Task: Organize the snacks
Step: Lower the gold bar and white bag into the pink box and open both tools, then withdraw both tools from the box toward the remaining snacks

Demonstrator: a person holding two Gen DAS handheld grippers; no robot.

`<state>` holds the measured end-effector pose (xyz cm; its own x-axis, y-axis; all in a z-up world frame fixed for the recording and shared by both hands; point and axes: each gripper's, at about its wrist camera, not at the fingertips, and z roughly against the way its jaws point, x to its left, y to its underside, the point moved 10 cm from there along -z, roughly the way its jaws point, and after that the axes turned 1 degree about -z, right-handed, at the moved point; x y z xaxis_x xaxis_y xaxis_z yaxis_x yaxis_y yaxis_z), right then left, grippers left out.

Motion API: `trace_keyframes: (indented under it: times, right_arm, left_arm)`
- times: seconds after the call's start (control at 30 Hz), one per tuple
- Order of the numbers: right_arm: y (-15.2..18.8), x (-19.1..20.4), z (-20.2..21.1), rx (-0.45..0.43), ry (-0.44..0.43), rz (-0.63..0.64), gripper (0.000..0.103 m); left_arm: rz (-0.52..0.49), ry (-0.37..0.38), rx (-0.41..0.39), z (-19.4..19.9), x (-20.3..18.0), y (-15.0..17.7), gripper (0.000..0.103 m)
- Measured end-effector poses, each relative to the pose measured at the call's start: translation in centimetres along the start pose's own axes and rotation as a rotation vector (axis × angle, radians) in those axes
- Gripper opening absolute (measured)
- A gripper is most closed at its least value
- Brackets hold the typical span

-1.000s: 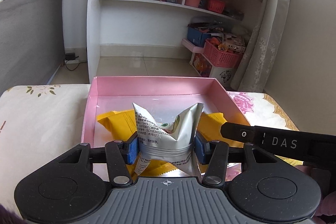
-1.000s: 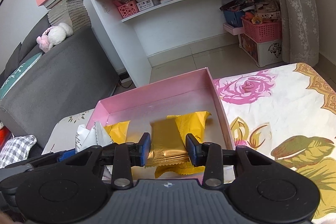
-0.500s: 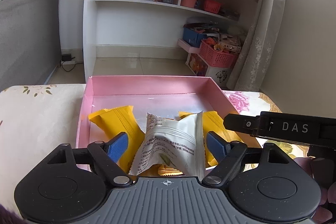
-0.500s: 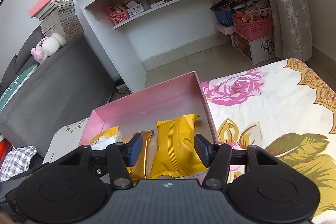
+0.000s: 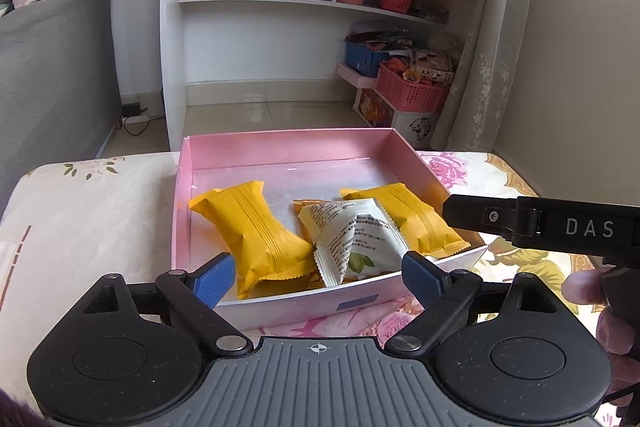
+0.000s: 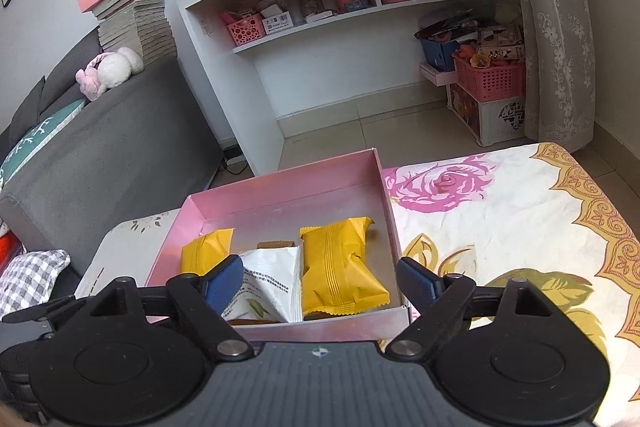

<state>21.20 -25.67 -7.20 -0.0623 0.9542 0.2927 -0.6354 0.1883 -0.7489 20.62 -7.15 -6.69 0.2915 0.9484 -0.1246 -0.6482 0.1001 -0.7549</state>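
Your left gripper stands wide, its jaws having just been opening, and its blue pads touch nothing: the white packet lies free in the pink box, just ahead of the pads and between their lines. Your right gripper is wide too, its jaws likewise just opened, and it holds nothing; the yellow packet rests on the box floor ahead of it, against the right wall and apart from both pads.

Count what lies in the box: two yellow packets show in full, one on the left and one on the right, with one white packet between them. A further gold-coloured wrapper peeks out from under the white one; how much of it there is you cannot tell.

The box sits on a flowered cloth, its near wall right in front of both grippers. In the left view your right gripper's black finger crosses over the box's right corner.
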Motion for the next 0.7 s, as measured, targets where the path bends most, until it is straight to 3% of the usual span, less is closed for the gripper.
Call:
trace_keyframes:
  times: [0.2, 0.7]
  right_arm:
    - [0.6, 0.5, 1.1, 0.008, -0.003, 0.053, 0.085]
    - [2.6, 0.5, 3.8, 0.053, 0.017, 0.143, 0.094]
  left_arm:
    - [-0.022, -0.030, 0.009, 1.6, 0.5, 0.3, 0.097]
    - [-0.036, -0.026, 0.081, 4.3, 2.4, 3.0, 0.100]
